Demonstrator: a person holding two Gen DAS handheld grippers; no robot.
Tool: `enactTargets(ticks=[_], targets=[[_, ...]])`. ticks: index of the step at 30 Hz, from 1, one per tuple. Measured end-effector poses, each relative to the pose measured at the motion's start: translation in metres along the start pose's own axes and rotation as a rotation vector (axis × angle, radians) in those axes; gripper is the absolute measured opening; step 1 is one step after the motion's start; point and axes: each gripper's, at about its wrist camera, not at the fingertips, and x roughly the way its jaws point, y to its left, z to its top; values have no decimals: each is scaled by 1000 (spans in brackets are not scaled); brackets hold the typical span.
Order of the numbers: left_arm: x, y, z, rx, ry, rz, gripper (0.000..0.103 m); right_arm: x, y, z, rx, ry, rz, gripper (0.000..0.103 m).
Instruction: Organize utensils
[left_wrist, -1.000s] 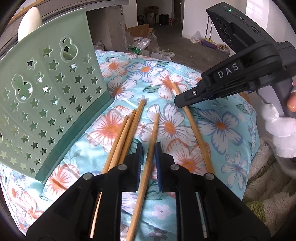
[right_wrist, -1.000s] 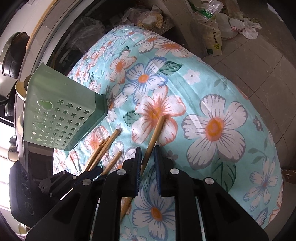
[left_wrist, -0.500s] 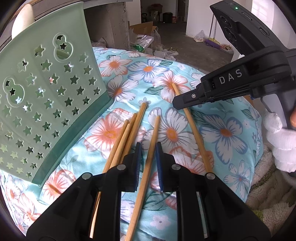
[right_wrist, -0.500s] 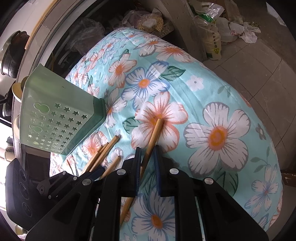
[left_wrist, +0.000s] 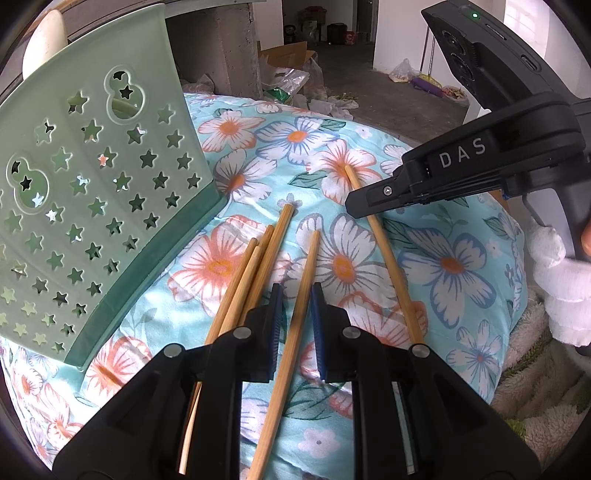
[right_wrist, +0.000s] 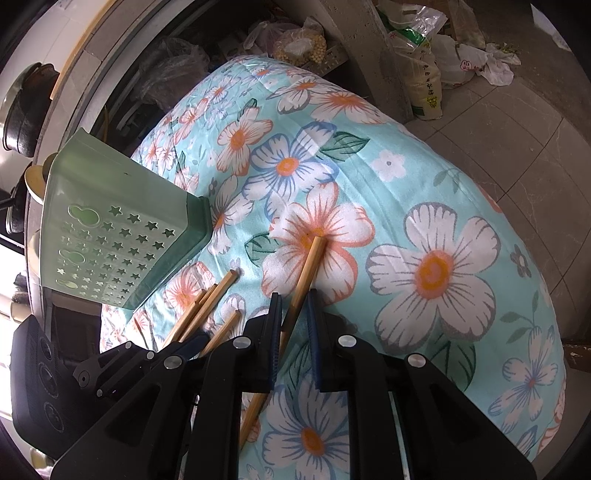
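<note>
Progress: early, by my reading; six bamboo chopsticks are in view and none of them is in the green utensil holder (left_wrist: 92, 192) yet.
Left gripper (left_wrist: 295, 306): its jaws stand narrow around one chopstick (left_wrist: 295, 325), which runs up between the blue pads; a thin gap shows on each side in the left wrist view, so I cannot tell whether the pads truly press on it.
Right gripper (right_wrist: 293, 314): jaws narrow around another chopstick (right_wrist: 308, 266), whose far end rests on a pink flower; the stick lies against the left pad, yet a firm grip is not certain.
Loose chopsticks: a bundle of four (left_wrist: 255, 266) lies on the cloth just beside the left gripper, near the holder's base.
Holder: pale green plastic with star-shaped cut-outs, tilted on the cloth at the left, its open end facing away from both cameras.
Left to do: lift each stick, carry it to the holder's opening, then gather the bundle.
Surface: a soft, rounded cushion under a turquoise floral cloth (right_wrist: 424, 206); sticks may roll on it.
Room: bare concrete floor, a pillar, plastic sacks and bags behind; a dark pot (right_wrist: 22, 110) at the far left; a fleecy blanket (left_wrist: 535, 387) at the right.
Person: a white fuzzy sleeve (left_wrist: 561, 273) behind the right gripper's handle.
</note>
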Motion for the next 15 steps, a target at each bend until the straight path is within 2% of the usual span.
enactTargets(ticks=[8, 15], targets=[[1, -2, 0, 9, -6, 13, 14, -1, -2, 0, 14, -5, 13, 13], [-2, -2, 3, 0, -19, 36, 6, -3, -16, 3, 101, -8, 107, 11]])
